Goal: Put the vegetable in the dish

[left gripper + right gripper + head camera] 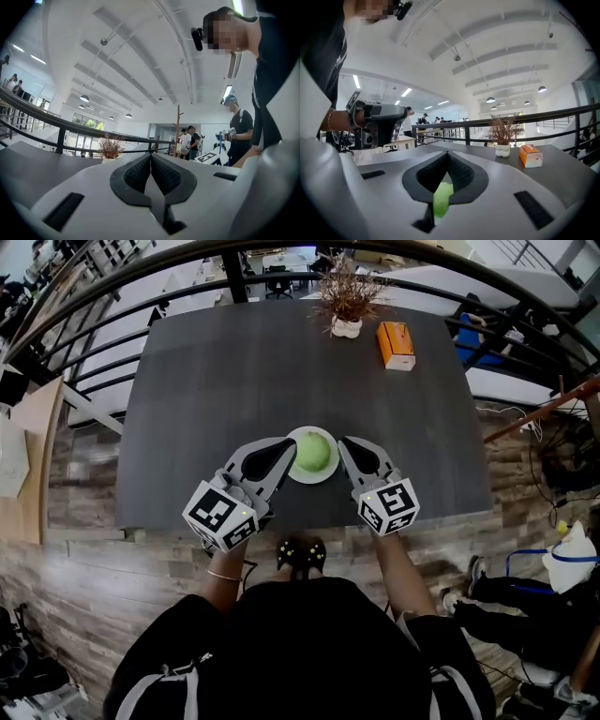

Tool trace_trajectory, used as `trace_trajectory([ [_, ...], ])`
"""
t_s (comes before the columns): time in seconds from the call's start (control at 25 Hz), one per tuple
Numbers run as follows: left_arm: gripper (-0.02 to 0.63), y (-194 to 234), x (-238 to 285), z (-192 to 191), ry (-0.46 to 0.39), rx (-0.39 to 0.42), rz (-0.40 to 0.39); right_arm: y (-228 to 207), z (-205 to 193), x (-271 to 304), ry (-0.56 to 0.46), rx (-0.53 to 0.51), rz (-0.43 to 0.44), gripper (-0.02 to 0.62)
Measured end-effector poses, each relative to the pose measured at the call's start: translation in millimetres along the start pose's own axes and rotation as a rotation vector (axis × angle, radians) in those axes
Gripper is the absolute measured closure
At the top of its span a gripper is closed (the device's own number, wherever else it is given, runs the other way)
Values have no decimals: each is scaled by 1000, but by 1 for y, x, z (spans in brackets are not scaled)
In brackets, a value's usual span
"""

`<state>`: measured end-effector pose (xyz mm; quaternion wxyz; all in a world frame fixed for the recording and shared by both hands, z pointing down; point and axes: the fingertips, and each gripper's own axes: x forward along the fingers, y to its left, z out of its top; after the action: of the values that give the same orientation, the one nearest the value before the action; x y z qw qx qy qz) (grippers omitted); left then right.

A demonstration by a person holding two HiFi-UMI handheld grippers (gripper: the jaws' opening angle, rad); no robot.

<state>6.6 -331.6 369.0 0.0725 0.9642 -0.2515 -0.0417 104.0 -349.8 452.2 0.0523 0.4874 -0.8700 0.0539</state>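
Seen from the head camera, a round green vegetable (312, 453) lies in a small white dish (319, 480) near the front edge of a dark table (225, 381). The vegetable fills most of the dish and nothing else is in it.

The two hand-held grippers flank the dish. The left gripper (289, 442) points in from the left, its tips at the dish's upper left rim. The right gripper (345, 442) points in from the right, its tips just beside the right rim. The vegetable sits between the two sets of tips, apart from both. Whether either gripper touches the dish cannot be told.

In the left gripper view, the left gripper (151, 157) has its dark ribbed pads pressed together with nothing between them. In the right gripper view, the right gripper (447, 158) is also closed, pad against pad, and grips nothing. A patch of the green vegetable (442, 199) shows through the slot beneath its pads, lower than the jaws.

At the far side of the table stands a small white pot (346, 328) holding a dry, twiggy plant (345, 292). An orange box (396, 345) lies just to its right. A dark railing (112, 296) curves behind the table.
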Motion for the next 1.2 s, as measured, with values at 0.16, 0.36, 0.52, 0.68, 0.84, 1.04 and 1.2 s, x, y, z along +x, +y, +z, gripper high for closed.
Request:
trace_trajectory([
  [0.16,595,-6,6,6,-3,14,-20,-1,19,-6,-36,9,-10,586],
  [0.36,595,-12,8,15,-9,34,-25,5,47,-11,-93,2,-2,586],
  [0.52,595,-16,7,20,-16,48,-29,14,65,-15,-128,-14,17,586],
  [0.68,595,-18,6,26,-25,58,-30,23,81,-18,-157,-25,33,586],
  [0.84,595,-21,5,27,-29,62,-27,29,96,-25,-181,-27,44,586],
  [1.04,594,-25,5,28,-34,67,-26,37,115,-34,-214,-48,67,586],
  [1.2,594,-27,2,30,-36,68,-27,44,123,-39,-227,-60,72,586],
])
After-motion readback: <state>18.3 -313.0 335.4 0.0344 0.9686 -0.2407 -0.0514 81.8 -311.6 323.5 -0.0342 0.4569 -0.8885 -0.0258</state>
